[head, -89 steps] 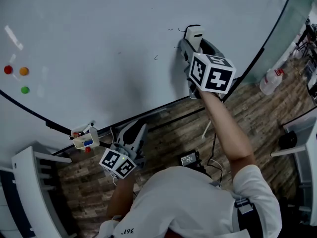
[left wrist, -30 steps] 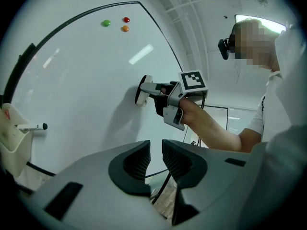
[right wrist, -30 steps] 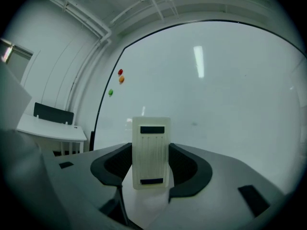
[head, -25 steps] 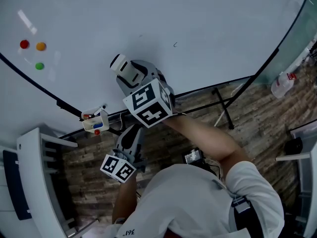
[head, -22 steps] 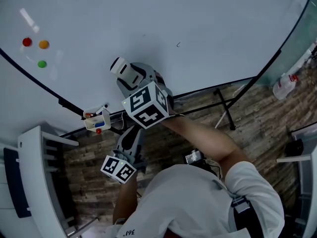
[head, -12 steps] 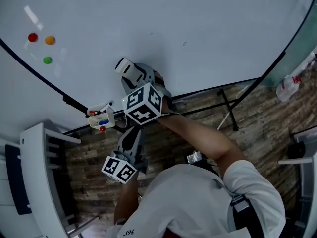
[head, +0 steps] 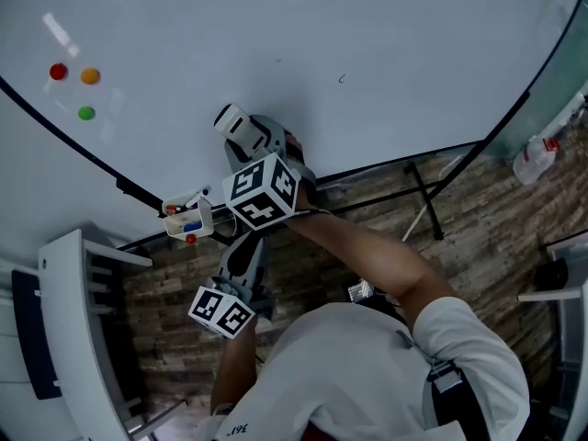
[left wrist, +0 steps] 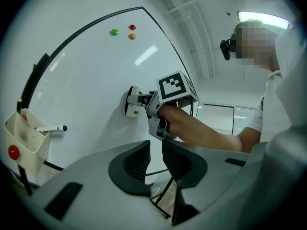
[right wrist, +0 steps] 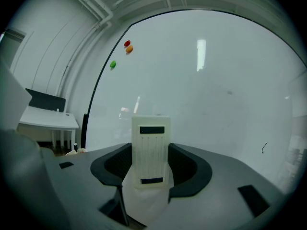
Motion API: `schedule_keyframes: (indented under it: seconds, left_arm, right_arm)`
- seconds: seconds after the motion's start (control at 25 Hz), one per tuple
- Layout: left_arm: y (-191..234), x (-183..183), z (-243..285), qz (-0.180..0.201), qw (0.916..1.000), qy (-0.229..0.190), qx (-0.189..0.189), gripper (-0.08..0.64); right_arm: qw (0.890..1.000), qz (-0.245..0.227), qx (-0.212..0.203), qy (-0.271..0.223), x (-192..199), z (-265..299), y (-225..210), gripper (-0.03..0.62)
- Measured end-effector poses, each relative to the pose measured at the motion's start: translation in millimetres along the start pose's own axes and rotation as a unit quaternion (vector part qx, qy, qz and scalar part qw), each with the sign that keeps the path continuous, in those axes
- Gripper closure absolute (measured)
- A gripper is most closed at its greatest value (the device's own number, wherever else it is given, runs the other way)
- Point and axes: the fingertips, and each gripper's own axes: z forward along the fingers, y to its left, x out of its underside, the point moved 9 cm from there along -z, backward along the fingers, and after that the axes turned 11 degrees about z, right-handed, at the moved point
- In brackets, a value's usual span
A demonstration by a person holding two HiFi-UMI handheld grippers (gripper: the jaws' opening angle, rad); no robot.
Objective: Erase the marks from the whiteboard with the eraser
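- Head view: the right gripper (head: 249, 133) holds the eraser (head: 235, 122) against the whiteboard (head: 386, 26), low on it and left of centre.
- One small dark mark (head: 342, 78) shows well to the eraser's right. The rest of the board looks clean.
- The left gripper (head: 253, 242) hangs below the board's lower edge, near the tray (head: 188, 220).
- Left gripper view: its fingers (left wrist: 136, 159) stand slightly apart with nothing between them. Beyond them, the eraser's face meets the board.
- Right gripper view: the fingers (right wrist: 184, 164) are clamped on the eraser's two long sides, low down. Most of its length sticks out towards the board.
- The eraser is a pale oblong block with two dark slots on its back. Whiter, soft-looking stuff shows at its near end.
- It is probably light, with a stiff shell and a soft wiping face.
- The smooth sides may slip or twist under sideways drag, so a firm hold across them suits.
- It should be kept flat to the board with even pressure.
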Motion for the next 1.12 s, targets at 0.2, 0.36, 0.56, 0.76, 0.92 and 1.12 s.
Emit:
schedule_keyframes:
  seconds: [0.2,0.36,0.56,0.76,0.92,1.12]
  left_arm:
    - [-2.0,1.1,7.0,-0.002,1.0000,0.006,0.005,0.477]
    - [-5.6,2.6,16.4,-0.002,0.9999,0.009,0.013,0.478]
    - [-11.7,4.9,30.8,-0.003,0.9996,0.013,0.026,0.479]
    - [-19.6,6.0,44.8,-0.002,0.9992,0.017,0.037,0.478]
    - [-26.6,7.6,55.2,-0.002,0.9987,0.021,0.047,0.479]
    - [-36.9,8.5,66.5,-0.002,0.9981,0.023,0.057,0.477]
  right_arm:
    - [1.000,0.005,0.007,-0.002,0.2,-4.3,-10.0,0.339]
    - [1.000,0.007,0.017,-0.008,2.1,-11.1,-24.3,0.339]
    - [0.999,0.015,0.037,-0.011,6.9,-21.6,-48.6,0.339]
    - [0.998,0.031,0.058,-0.015,7.9,-35.9,-78.1,0.339]
    - [0.997,0.039,0.068,-0.018,7.8,-46.2,-99.0,0.339]
    - [0.996,0.042,0.076,-0.021,8.4,-58.2,-121.3,0.339]
